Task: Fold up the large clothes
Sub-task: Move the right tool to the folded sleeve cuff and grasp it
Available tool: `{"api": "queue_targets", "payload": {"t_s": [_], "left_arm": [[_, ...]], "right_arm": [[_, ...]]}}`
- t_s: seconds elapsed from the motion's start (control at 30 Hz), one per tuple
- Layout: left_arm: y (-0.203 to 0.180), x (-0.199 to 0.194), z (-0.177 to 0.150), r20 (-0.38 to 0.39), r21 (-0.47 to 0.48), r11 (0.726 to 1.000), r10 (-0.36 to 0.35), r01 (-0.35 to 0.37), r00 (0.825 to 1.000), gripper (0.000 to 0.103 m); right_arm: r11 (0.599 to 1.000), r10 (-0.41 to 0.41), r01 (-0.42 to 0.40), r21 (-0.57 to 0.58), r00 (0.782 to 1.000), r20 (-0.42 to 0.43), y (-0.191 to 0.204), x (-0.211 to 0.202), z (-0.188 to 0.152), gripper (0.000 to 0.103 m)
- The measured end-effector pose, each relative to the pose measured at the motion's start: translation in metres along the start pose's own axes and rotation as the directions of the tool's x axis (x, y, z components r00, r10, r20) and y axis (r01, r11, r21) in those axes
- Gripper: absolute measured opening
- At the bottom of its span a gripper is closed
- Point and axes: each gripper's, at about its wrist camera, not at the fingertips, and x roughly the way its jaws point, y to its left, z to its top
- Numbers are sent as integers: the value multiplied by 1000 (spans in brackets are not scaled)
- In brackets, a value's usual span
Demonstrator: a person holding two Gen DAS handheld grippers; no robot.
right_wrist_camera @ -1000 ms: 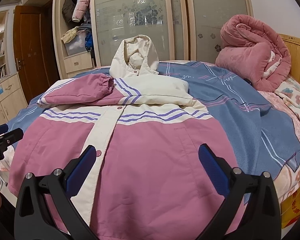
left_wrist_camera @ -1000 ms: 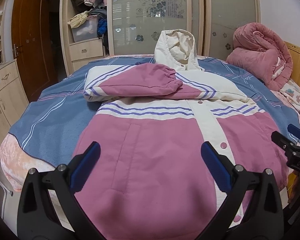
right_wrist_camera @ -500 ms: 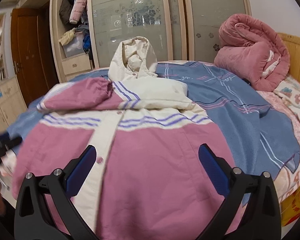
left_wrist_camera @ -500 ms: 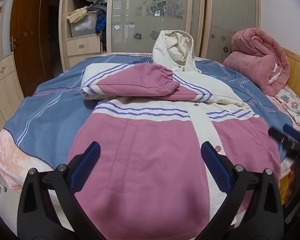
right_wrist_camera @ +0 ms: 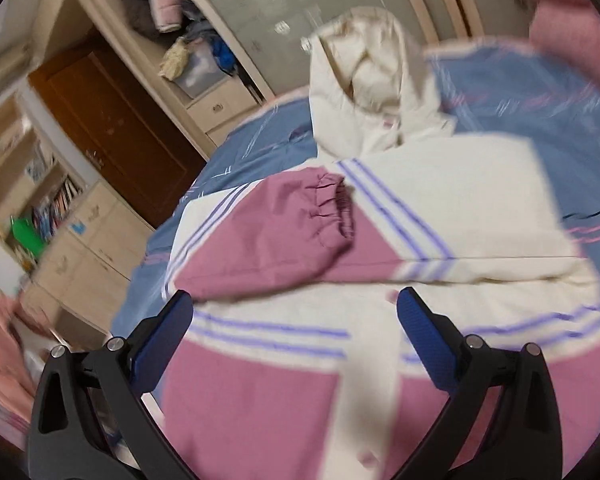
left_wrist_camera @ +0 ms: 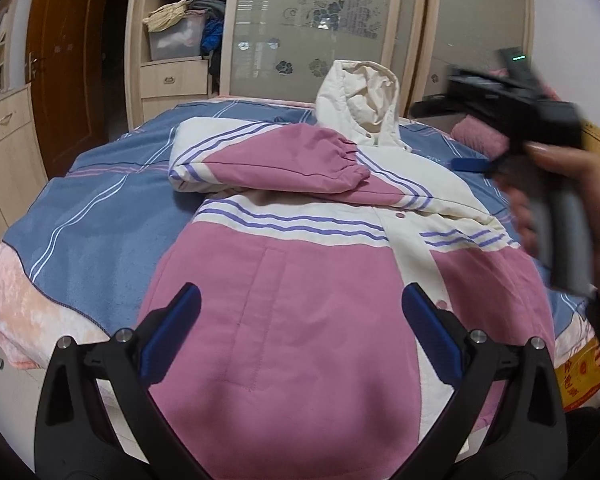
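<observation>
Room: bedroom with a wardrobe point(left_wrist_camera: 312, 36) behind the bed point(left_wrist_camera: 88, 216); a brown door point(left_wrist_camera: 60, 60) is left of the wardrobe
Bed: blue cover with pale stripes
Coat point(left_wrist_camera: 300, 300): pink and white, lying flat on the bed, front side up; the hood point(left_wrist_camera: 360, 108) points at the wardrobe; one pink sleeve point(left_wrist_camera: 284, 164) is folded across the chest
Left gripper point(left_wrist_camera: 300, 332): low over the bottom part of the coat; fingers spread wide, holding nothing
Right gripper point(right_wrist_camera: 294, 328): up over the chest of the coat, near the sleeve cuff point(right_wrist_camera: 332, 210); fingers spread wide, holding nothing; this view is blurry
Hand point(left_wrist_camera: 568, 208): wrapped around the right gripper's handle, right of the coat
</observation>
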Motion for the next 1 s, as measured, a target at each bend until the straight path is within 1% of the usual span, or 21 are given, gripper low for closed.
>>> {"api": "queue_targets", "payload": {"t_s": [0.03,0.07,0.1,0.2,0.33,0.47,0.53,0.57,0.6,0.63,0.67,0.73,0.77,0.83,0.87,0.9,0.97,1.0], "left_arm": [[2,2,1,-3,-3,1000,7,-7,1000,101],[4,5,1,-8,-6,1000,12,-12,1000,101],[7,9,1,-15,-12,1000,19,-19,1000,101],[16,15,4,-28,-25,999,30,-31,999,101],[27,16,10,-22,-45,998,32,-33,999,101],[35,14,15,-14,-66,997,26,-27,1000,101],[35,15,16,-18,-69,997,24,-25,1000,101],[34,16,16,-19,-66,998,23,-25,1000,101],[34,16,15,-19,-62,998,23,-24,1000,101],[32,16,15,-18,-59,998,25,-26,1000,101],[32,16,15,-18,-54,998,26,-27,1000,101],[29,17,14,-18,-46,999,28,-29,999,101],[28,17,14,-19,-45,999,28,-29,999,101],[26,18,14,-21,-43,999,28,-29,999,101],[25,19,13,-23,-42,999,26,-27,999,101],[23,20,13,-25,-38,999,23,-24,999,101],[18,21,12,-28,-27,999,19,-20,999,101],[15,21,12,-28,-16,1000,17,-17,999,101]], "right_arm": [[1000,9,-9,24,1000,-9,-3,15,5,90],[998,20,-19,52,1000,-20,-7,27,10,83],[995,32,-28,94,999,-43,-14,44,13,80],[978,21,-6,209,997,-71,-34,76,16,68],[967,44,-23,253,996,-78,-42,97,16,62],[957,52,-24,290,995,-89,-40,118,18,56],[952,53,-25,306,995,-83,-39,129,19,51],[951,45,-20,307,996,-73,-39,131,19,36],[953,33,-14,304,998,-55,-37,132,21,23],[958,24,-13,286,999,-36,-32,131,23,21],[963,18,-9,269,999,-32,-30,131,26,17],[979,-14,17,205,1000,-16,-19,125,31,15],[980,-30,29,197,1000,3,-17,119,35,15],[983,-42,29,180,997,68,-12,95,48,15],[986,-53,35,165,993,102,-10,82,53,15],[989,-61,40,142,987,151,-7,61,61,14],[991,-78,53,120,974,213,-6,34,73,14],[991,-94,66,114,962,257,-10,13,79,14]]}}
